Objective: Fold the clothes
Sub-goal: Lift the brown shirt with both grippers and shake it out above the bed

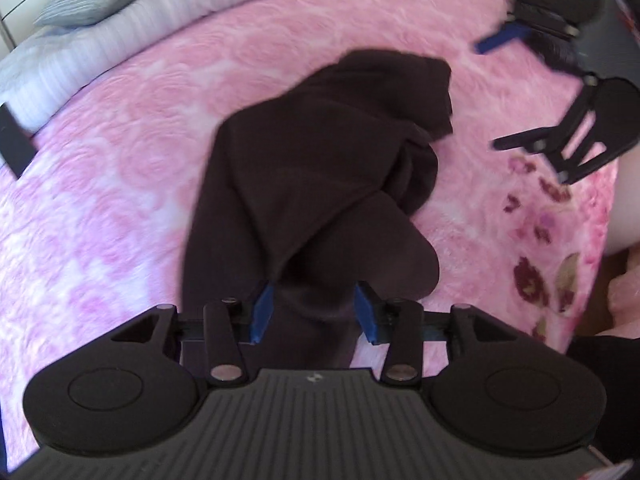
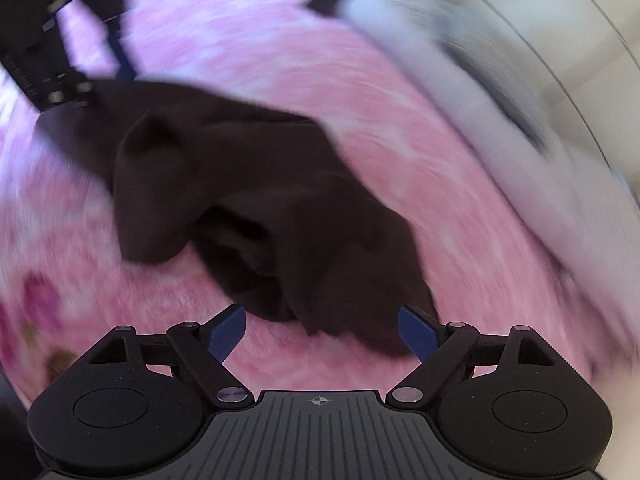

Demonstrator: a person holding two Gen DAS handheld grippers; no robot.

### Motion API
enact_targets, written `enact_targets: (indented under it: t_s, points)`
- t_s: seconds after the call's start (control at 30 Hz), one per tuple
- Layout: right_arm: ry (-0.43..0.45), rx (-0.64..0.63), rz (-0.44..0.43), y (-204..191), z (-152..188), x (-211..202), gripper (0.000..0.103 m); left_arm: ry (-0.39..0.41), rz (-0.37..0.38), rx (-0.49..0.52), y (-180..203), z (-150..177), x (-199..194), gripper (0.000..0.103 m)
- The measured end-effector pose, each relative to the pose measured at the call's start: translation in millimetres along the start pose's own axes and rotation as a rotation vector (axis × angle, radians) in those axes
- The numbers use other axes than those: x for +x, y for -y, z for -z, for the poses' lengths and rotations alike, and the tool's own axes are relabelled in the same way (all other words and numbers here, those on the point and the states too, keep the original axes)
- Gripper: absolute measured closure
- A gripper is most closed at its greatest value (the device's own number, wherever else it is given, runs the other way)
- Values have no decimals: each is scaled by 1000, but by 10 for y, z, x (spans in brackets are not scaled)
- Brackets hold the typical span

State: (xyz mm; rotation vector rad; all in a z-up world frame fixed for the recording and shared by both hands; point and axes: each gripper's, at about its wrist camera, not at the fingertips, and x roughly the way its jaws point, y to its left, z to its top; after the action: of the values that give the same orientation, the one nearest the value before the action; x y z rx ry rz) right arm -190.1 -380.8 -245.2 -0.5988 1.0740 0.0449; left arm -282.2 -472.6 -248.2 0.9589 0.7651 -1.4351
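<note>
Garment [image 1: 320, 168]: dark brown, rumpled, lying on a bed; in the left wrist view long axis running from the near bottom edge away toward the upper right, far end bunched into folds.
Garment, right wrist view [image 2: 248, 184]: stretched on a slant from upper left to lower right, a loose fold hanging open at the middle; picture blurred.
Left tongs [image 1: 315, 312]: blue pads partly apart, a narrow strip of the brown cloth lying between them; pads not pressing on it as far as can be seen.
Right tongs [image 2: 322, 334]: spread wide, near end of the cloth touching or just beside the right-hand pad, nothing clamped.
Right tongs, seen from the left wrist [image 1: 532, 92]: at the far right above the bed, apart from the garment.
Bed cover [image 1: 120, 160]: pink and white, rose-textured; darker flower print at the right edge.
Pillows [image 1: 92, 20]: pale grey, ribbed, at the upper left.
Writing: none readable.
</note>
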Motion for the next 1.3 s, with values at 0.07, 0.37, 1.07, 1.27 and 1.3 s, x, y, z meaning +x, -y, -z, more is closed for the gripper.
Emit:
enact_targets:
  t_s: [0.07,0.37,1.07,1.27,1.3]
  points:
    - [6,-108,-3,-36,103,275,17,0,-49,47,141,-78,215,60]
    - [39,-154,63,782,970,878,16,-8,-73,-7,30,-515,584,89]
    - [260,228,221,1704,570,-979,91,417,-229,-46,-1242,-816,-1772,96]
    - [339,253,374,1520,257,-2159,91,565,-303,-8,-1135,-701,-2716,96]
    - [350,252,389,1491,237,-2304,91,580,-315,-4,-1060,-669,-2827,96]
